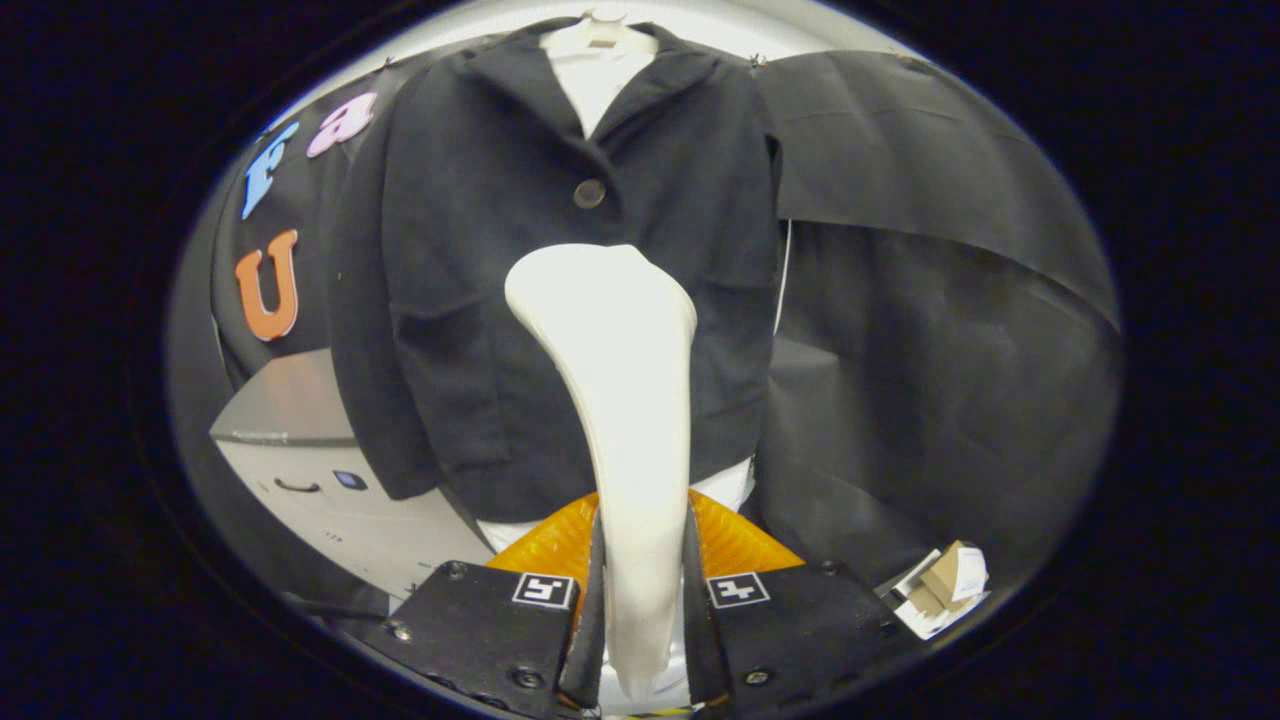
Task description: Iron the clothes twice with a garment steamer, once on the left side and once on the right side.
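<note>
A black jacket (pixel 500 280) with one brown button (pixel 589 193) hangs on a pale hanger (pixel 598 35) over a white shirt, straight ahead of me. The white garment steamer (pixel 620 380) stands upright between my fingers, its broad head raised in front of the jacket's lower middle, just below the button. My gripper (pixel 642 600) is shut on the steamer's handle, and both black fingers (pixel 590 600) press its narrow lower part. I cannot tell whether the steamer's head touches the cloth.
A white appliance (pixel 320 490) with a grey top stands to the lower left of the jacket. An orange ribbed object (pixel 740 545) lies just beyond my fingers. Crumpled card and paper (pixel 945 590) lie at the lower right. Black cloth drapes to the right.
</note>
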{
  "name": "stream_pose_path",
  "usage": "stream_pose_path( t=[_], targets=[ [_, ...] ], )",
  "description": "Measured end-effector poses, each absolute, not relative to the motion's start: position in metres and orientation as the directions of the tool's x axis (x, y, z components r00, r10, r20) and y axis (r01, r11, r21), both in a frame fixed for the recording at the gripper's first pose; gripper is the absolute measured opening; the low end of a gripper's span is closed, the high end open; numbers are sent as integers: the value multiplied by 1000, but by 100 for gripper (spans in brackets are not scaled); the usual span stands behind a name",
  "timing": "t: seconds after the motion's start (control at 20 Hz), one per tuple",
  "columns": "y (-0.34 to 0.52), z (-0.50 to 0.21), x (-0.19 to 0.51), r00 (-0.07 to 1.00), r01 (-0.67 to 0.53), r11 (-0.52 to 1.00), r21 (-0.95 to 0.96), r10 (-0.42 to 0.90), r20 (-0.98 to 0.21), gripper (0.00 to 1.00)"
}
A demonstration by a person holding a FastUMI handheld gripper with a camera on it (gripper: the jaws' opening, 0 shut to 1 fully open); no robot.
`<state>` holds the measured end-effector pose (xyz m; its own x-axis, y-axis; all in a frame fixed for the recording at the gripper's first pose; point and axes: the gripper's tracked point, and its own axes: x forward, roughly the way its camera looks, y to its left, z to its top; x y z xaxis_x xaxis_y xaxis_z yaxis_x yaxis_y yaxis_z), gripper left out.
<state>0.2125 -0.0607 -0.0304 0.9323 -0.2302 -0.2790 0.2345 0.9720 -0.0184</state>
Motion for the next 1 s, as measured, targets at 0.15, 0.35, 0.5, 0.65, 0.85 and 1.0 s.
stream_pose_path(
  t=[0.15,0.35,0.5,0.65,0.85,1.0],
  targets=[
    [-84,11,213,943,259,966,-11,-256,-215,35],
    [-108,60,225,947,285,959,4,-281,-159,35],
    [-119,97,234,950,294,955,36,-287,-124,35],
    [-132,137,245,951,303,952,44,-300,-77,35],
    [-134,181,260,953,303,950,69,-301,-38,35],
    [-135,209,273,953,301,950,79,-302,-10,35]
  ],
)
